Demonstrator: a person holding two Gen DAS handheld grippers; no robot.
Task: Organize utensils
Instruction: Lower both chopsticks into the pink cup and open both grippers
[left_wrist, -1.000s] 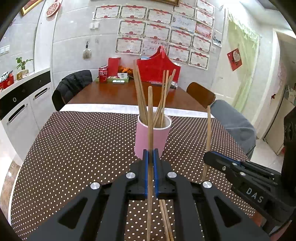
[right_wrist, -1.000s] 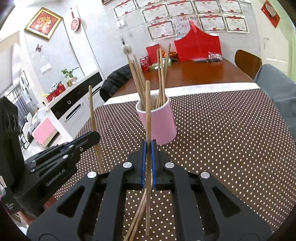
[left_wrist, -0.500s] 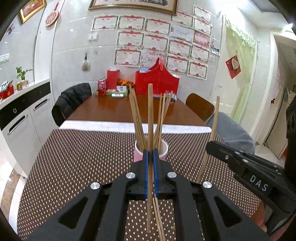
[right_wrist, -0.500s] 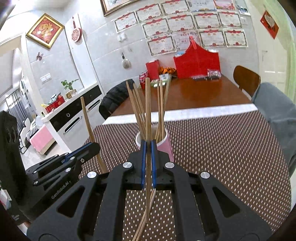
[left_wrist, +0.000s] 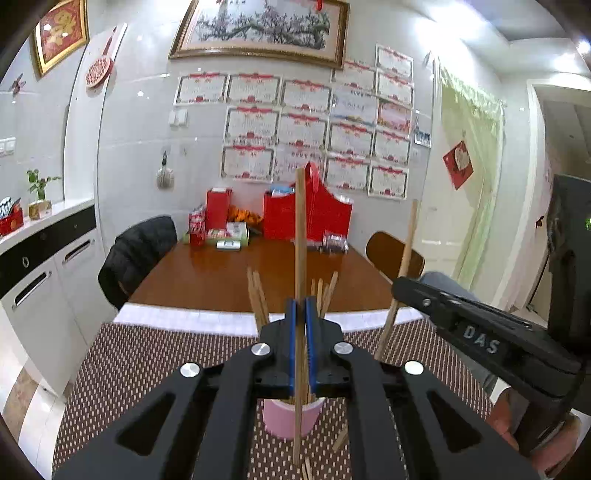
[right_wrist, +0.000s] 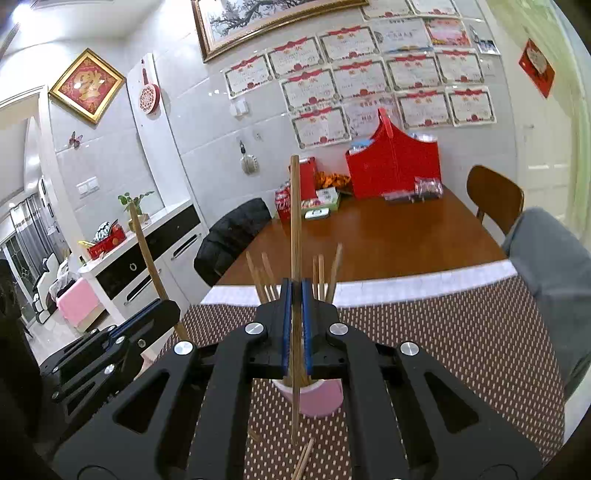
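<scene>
My left gripper (left_wrist: 301, 310) is shut on a wooden chopstick (left_wrist: 300, 236) that stands upright between its blue pads. The pink cup (left_wrist: 286, 419) with several chopsticks in it sits just below and beyond the fingers. My right gripper (right_wrist: 294, 291) is likewise shut on an upright chopstick (right_wrist: 294, 221), above the same pink cup (right_wrist: 321, 400). Each view shows the other gripper with its stick: the right gripper (left_wrist: 400, 286) at the right, the left gripper (right_wrist: 168, 306) at the left. Loose chopsticks (right_wrist: 304, 456) lie on the dotted cloth near the cup.
A brown dotted tablecloth (left_wrist: 140, 365) covers the near table; bare wood (left_wrist: 221, 273) lies beyond. A red bag (left_wrist: 325, 212), a can and boxes stand at the far end. A dark chair (left_wrist: 140, 247) is at the left, a wooden chair (left_wrist: 388, 251) at the right.
Both grippers have risen with their chopsticks still clamped, and the pink cup has dropped from ahead of the fingers to below them in both views.
</scene>
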